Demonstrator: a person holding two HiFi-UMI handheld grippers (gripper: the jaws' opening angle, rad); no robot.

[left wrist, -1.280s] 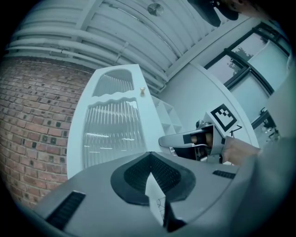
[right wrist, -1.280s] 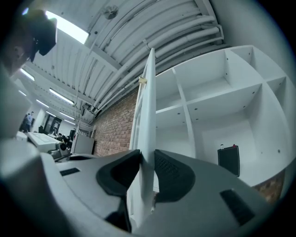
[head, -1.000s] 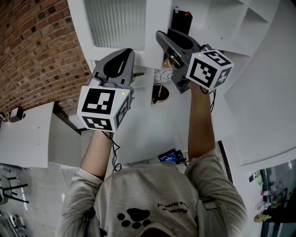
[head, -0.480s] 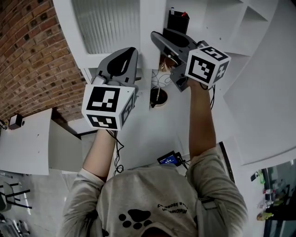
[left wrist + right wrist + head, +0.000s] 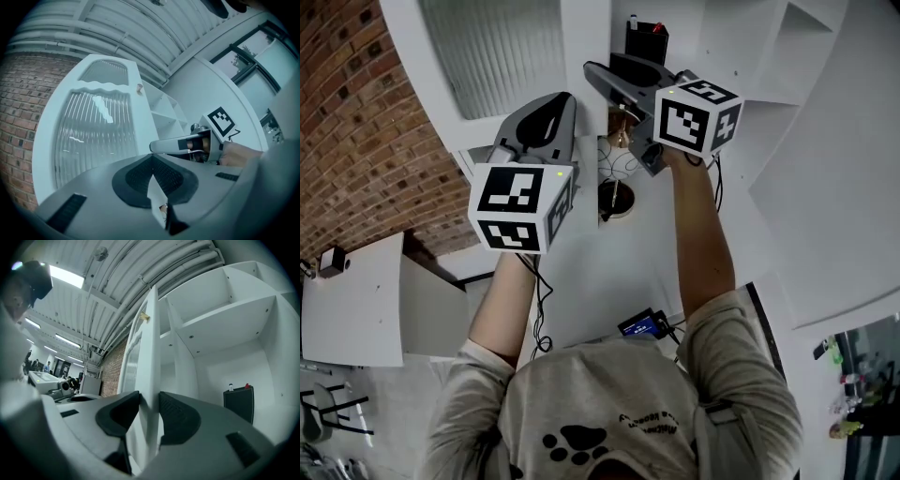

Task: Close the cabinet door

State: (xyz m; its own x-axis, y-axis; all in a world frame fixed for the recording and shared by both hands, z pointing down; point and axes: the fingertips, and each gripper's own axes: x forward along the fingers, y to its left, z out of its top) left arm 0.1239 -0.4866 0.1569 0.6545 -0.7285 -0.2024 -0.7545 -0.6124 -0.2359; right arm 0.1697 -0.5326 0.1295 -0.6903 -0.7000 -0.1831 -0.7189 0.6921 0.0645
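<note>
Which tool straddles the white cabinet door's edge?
Right tool: white cabinet door edge between its jaws, which have just been opening. Left tool jaws together.

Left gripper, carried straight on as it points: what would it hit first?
Most likely the cabinet door, near its free edge; nothing shows between it and the left gripper, but depth is unclear.

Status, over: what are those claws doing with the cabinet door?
Left claw shut, empty. Right claw pinching cabinet door edge, jaws just easing open. Door ajar. Black box sits back inside cabinet.
</note>
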